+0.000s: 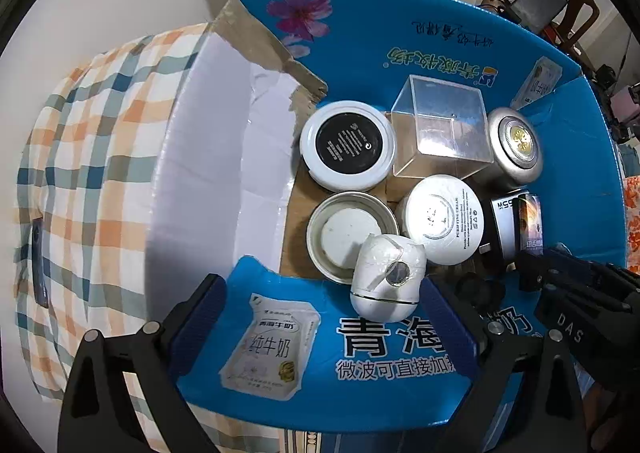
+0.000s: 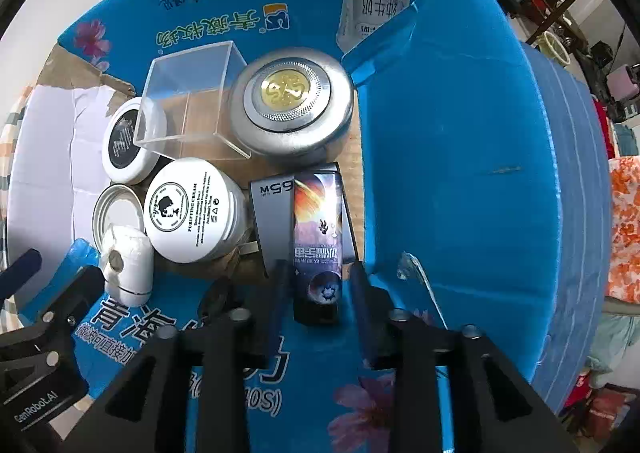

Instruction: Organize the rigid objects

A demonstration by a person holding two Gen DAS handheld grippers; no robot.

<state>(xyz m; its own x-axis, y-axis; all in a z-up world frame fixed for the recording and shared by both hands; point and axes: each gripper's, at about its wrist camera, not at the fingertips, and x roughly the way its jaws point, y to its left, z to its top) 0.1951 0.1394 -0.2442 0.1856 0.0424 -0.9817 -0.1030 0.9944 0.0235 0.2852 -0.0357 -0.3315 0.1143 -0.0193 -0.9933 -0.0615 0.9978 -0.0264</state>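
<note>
Box: a blue milk carton (image 2: 460,157) with open flaps and a bare cardboard floor, directly below both grippers; its near flap runs under their fingers.
Cloth: checked orange-and-blue fabric (image 1: 92,157) under the box, off to the left gripper's left.
Silver round lamp: a domed push light (image 2: 292,105) with a gold centre, ahead of the right gripper, against the far wall.
Clear cube: an acrylic case (image 1: 440,133) ahead of the left gripper, between the black-topped jar and the lamp.
Black-topped jar: white rim, black label (image 1: 348,145), ahead and slightly left of the left gripper.
Cream jar: white lid printed "PURIFYING CREAM" (image 2: 192,209), ahead-left of the right gripper, touching the grey box.
Metal tin: open, white inside (image 1: 348,233), just ahead of the left gripper.
Grey box: marked "65W" (image 2: 272,213), just beside the slim box.
Slim box: a dark, planet-printed carton (image 2: 320,237), upright between the right gripper's fingers.
White capsule: egg-shaped, taped (image 1: 386,277), between the left gripper's fingers, resting on the flap edge.
Left gripper (image 1: 320,317): spread wide, touching nothing.
Right gripper (image 2: 320,285): parted, gaps showing either side of the slim box.
</note>
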